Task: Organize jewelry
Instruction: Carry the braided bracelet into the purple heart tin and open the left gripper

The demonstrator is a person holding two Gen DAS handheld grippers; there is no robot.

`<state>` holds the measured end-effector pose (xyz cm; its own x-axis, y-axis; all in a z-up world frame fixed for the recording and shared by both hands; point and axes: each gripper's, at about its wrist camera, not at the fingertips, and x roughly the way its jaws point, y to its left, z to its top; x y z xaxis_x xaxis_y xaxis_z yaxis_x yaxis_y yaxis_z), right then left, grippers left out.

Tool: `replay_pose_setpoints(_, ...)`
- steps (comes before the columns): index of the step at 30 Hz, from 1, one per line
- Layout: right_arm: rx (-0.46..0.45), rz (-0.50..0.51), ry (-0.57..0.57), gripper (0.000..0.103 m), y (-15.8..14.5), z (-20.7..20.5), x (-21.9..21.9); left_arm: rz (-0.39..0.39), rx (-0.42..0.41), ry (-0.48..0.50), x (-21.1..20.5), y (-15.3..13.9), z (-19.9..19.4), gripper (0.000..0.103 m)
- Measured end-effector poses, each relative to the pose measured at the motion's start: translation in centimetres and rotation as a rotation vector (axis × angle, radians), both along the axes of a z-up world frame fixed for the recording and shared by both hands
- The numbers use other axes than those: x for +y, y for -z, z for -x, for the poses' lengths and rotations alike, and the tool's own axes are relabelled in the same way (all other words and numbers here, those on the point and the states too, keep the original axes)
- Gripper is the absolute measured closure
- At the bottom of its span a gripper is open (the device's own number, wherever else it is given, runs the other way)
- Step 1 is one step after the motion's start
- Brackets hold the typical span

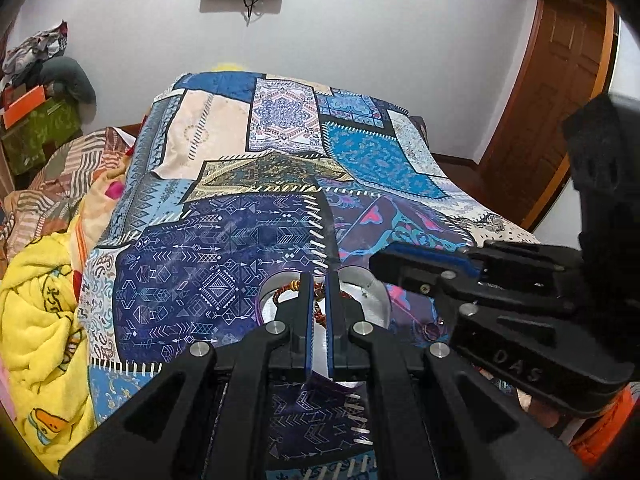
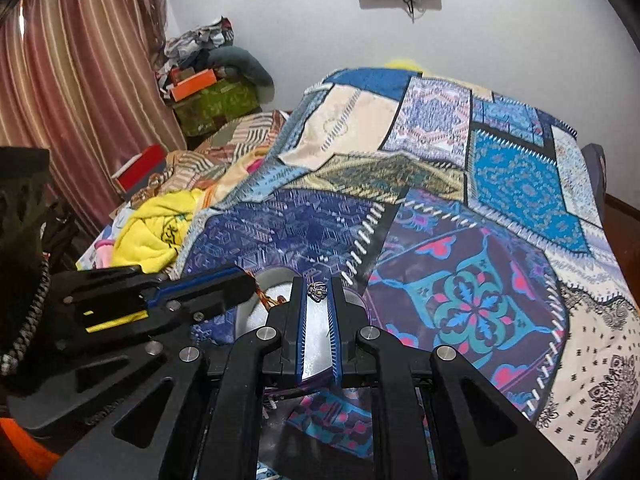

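Item: beaded bracelet (image 1: 318,300), reddish-brown beads on cord with a gold-coloured bead at one end. Held between the narrowly set jaws of the left gripper (image 1: 319,280), near their tips; a loop of it trails out to the left of the jaws over the white interior of the tray.

Item: small silver ring (image 2: 317,292), ornate openwork. Pinched at the very tips of the right gripper (image 2: 317,286), jaws narrow, directly above the tray.

Item: heart-shaped tray (image 1: 376,300), white inside, pale wall. Lies under and just ahead of both sets of jaws; in the right wrist view its rounded rim (image 2: 276,274) shows left of the jaws, beside the left gripper's finger.

Item: another small ring (image 1: 431,330) on the cloth, right of the left jaws, just outside the tray wall; detail too small to tell.

Support: patchwork-print bedspread (image 1: 224,272), blue, cream and purple, extending ahead of the jaws.

Surroundings: yellow blanket (image 1: 36,320) far left of the jaws; wooden door (image 1: 560,80) to the right; striped curtain (image 2: 72,80) left.
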<state>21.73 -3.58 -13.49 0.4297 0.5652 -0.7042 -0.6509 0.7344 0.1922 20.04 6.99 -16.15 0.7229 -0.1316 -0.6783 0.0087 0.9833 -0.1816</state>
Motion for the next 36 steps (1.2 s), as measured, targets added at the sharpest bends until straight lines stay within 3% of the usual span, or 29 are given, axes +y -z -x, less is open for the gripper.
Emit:
replay_pose_setpoints(16, 0.021, 0.034, -0.027, 0.094, 1.0, 0.0, 1.0, -0.065, 0.025, -0.01, 0.1, 1.0, -0.3, 0.1)
replay_pose_setpoints(20, 0.028, 0.036, -0.032, 0.087, 0.8, 0.2, 1.0, -0.072, 0.019, -0.021, 0.4, 0.5, 0.1, 0.096)
replay_pose_setpoints(22, 0.02, 0.041, -0.028, 0.085, 0.6, 0.4, 0.9, -0.073, 0.018, -0.03, 0.6, 0.2, 0.3, 0.094)
replay_pose_setpoints(27, -0.002, 0.036, -0.001, 0.084, -0.6, 0.8, -0.2, -0.08, -0.003, -0.063, 1.2, -0.8, 1.2, 0.072)
replay_pose_setpoints(36, -0.055, 0.028, 0.093, 0.084, -3.6, 1.9, -4.4, -0.086, -0.033, -0.07, 0.7, -2.9, 2.9, 0.068)
